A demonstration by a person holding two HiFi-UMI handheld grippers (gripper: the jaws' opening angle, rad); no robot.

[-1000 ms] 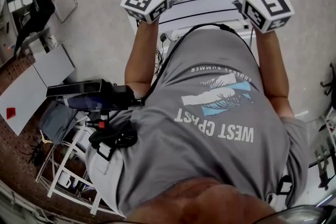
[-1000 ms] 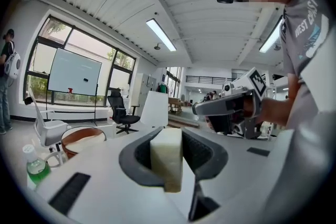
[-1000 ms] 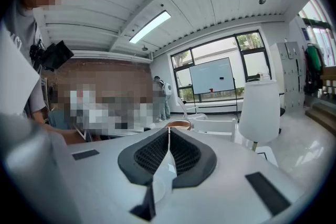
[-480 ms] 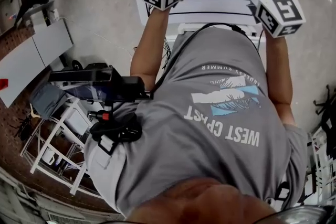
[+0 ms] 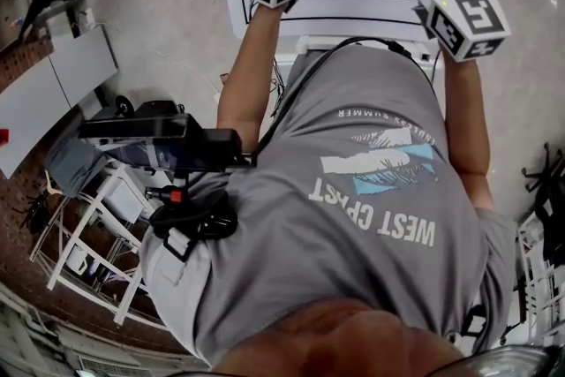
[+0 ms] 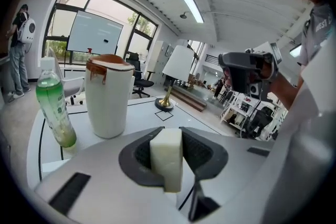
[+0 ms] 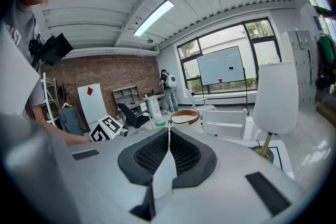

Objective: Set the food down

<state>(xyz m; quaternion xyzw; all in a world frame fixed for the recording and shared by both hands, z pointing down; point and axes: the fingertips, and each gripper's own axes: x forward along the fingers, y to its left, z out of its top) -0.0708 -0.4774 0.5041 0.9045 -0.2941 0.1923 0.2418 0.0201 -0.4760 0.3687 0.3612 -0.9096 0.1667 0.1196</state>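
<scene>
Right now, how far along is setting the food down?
Done: the pale food block is gripped. In hand: the left claw clamps it, held above the white table; the right claw is shut and empty. Left: lowering and releasing it.

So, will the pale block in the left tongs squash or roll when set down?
The pale block seems fairly firm: its edges look straight in the left tongs. Its flat faces should let it rest without rolling. Being narrow and tall, it might tip.
</scene>
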